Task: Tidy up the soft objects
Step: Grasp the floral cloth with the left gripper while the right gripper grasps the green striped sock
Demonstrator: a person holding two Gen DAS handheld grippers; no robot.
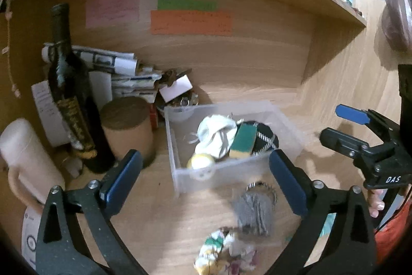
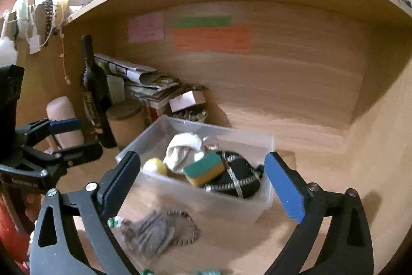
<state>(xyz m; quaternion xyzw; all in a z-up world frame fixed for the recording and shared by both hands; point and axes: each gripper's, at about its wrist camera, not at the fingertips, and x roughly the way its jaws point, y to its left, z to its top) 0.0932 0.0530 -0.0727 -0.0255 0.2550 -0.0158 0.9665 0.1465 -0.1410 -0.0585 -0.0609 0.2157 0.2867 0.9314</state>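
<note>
A tall dark glass wine bottle [image 1: 69,94] with a gold label is stood upright at the left of the wooden desk [image 1: 342,84], with a round cardboard tub with a brown lid [image 1: 127,125] parked just beside it. A cream plastic jug [image 1: 28,161] is seen nearer, at the far left. Behind them, a messy stack of papers and rolled newspaper [image 1: 123,74] is piled against the back panel, where pink [image 1: 112,8], green [image 1: 186,4] and orange paper notes [image 1: 190,22] are stuck.
</note>
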